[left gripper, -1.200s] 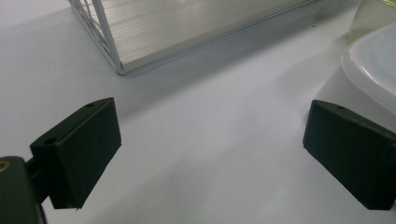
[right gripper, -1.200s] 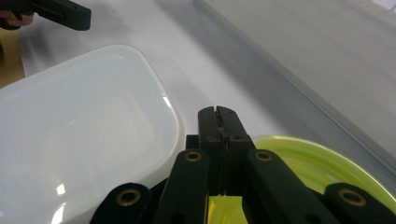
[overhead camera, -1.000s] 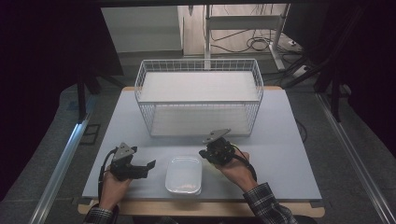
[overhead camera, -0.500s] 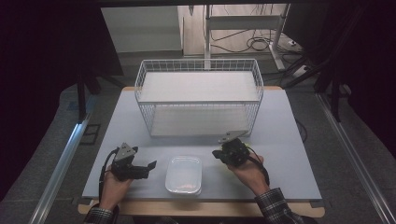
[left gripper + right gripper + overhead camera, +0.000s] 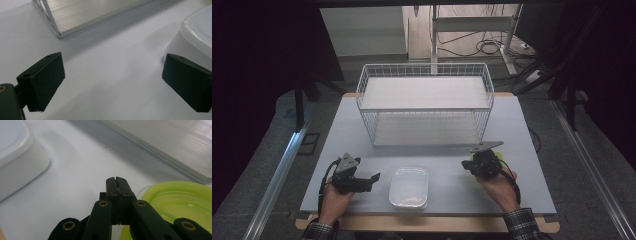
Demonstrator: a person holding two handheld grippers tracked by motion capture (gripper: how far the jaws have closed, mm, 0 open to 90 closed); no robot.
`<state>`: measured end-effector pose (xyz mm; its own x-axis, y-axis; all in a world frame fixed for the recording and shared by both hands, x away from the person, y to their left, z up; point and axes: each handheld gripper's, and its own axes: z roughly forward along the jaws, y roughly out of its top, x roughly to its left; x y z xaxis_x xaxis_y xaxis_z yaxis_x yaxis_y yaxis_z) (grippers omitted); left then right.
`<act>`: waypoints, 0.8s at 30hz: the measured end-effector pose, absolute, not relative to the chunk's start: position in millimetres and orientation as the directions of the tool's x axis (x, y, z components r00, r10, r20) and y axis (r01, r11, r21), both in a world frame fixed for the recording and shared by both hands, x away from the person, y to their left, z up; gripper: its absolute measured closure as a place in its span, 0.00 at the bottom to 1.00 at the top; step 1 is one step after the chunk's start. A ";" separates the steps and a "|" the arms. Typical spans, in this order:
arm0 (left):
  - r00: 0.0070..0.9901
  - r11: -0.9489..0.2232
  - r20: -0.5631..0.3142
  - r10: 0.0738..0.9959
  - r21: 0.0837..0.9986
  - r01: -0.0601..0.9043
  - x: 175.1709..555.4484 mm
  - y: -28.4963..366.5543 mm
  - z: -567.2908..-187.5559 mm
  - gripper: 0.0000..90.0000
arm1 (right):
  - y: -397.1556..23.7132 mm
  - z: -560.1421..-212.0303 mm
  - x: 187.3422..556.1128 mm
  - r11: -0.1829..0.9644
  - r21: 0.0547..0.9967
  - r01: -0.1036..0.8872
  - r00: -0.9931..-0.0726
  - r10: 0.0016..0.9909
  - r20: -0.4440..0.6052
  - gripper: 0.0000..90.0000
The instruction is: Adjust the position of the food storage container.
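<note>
— What lies before you?
— A wire basket (image 5: 424, 107) at the frame's upper middle, and a white container (image 5: 409, 186) at bottom centre.
— And your grippers?
— My left gripper (image 5: 373, 178), lower left, stands wide open beside the container. My right gripper (image 5: 116, 180), lower right, is closed on nothing, just above a green lid (image 5: 180, 202).

Behind the pale table (image 5: 362, 120) a grey floor (image 5: 377, 65) runs to a metal stand (image 5: 434, 30); cables (image 5: 484, 47) coil beside it, darkness either side.
</note>
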<state>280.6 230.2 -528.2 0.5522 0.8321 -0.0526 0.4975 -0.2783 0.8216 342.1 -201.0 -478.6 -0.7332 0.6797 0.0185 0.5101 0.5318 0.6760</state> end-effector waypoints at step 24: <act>0.650 -0.349 -0.099 0.754 0.777 0.524 266.2 218.9 -516.9 0.36 | -217.9 -468.9 318.8 0.500 0.748 0.436 -0.731 0.681 -0.029 0.96</act>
